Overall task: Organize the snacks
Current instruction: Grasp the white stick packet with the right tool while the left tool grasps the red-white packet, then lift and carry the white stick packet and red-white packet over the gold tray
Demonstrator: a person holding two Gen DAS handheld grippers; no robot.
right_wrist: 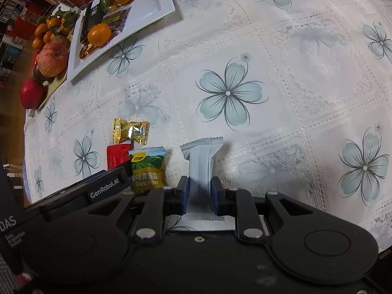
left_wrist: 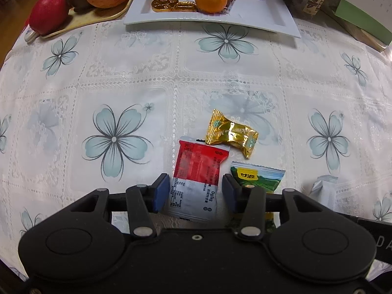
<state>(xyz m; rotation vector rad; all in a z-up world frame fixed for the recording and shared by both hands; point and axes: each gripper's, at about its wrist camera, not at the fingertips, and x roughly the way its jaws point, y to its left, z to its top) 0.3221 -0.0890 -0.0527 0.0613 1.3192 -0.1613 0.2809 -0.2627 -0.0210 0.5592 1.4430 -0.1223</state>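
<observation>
A red-and-white snack packet lies flat on the flowered tablecloth between the blue pads of my left gripper. The jaws stand apart with a small gap on each side of it, so it is not pressed. A gold-wrapped candy lies just beyond it, and a green pea packet lies to its right, partly under the right finger. My right gripper is shut on a pale grey packet, pinching its middle so that its top end fans out. The green packet, the gold candy and the red packet sit to its left.
A white rectangular plate at the far side holds gold coins, tangerines and dark packets. A tray of apples and other fruit stands to its left. Boxes stand at the far right. The table edge runs close on the left.
</observation>
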